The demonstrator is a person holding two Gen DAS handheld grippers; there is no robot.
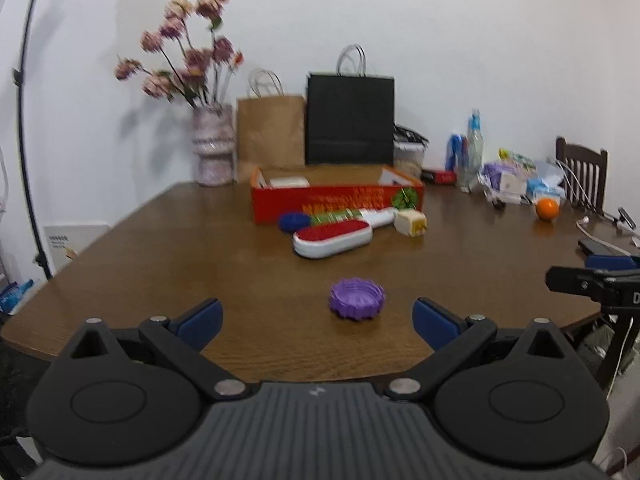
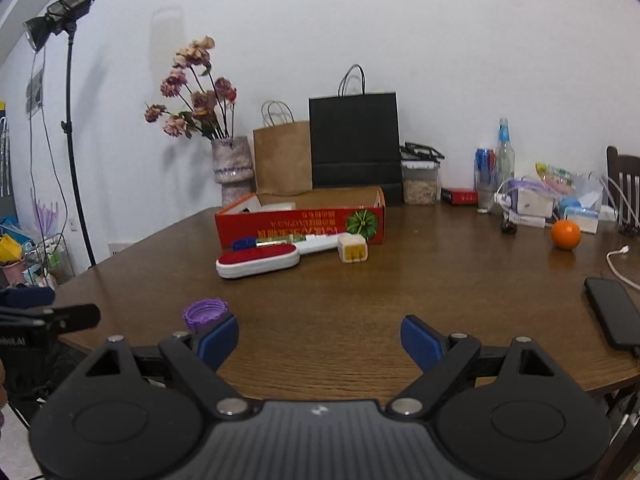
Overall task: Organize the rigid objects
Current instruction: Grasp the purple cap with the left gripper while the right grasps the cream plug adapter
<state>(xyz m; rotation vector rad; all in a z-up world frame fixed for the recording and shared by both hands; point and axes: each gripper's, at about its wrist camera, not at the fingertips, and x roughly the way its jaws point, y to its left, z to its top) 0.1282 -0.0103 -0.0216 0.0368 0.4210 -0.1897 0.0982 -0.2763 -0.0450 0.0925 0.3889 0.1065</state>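
- Meanwhile, both of your tools hang just off the near edge of the wooden table [image 1: 160, 240], and neither holds anything: the left gripper [image 1: 318, 320] has its jaws spread wide, and the right gripper [image 2: 320, 338] is spread just as wide.
- Directly ahead of your left tool, well clear of its blue fingertips [image 1: 200, 318], sits the purple ridged cap [image 1: 357, 299], alone on bare wood.
- Farther back, the red-padded white brush [image 1: 334, 240], a blue-capped marker [image 1: 320, 219] and a small cream cube [image 1: 410, 222] lie loose just in front of the red box [image 1: 340, 196].
- Inside that box you can make out a white item or two, so some sorting may be done.
- By the look of it, four pieces are left outside; the cap seems your nearest pick.
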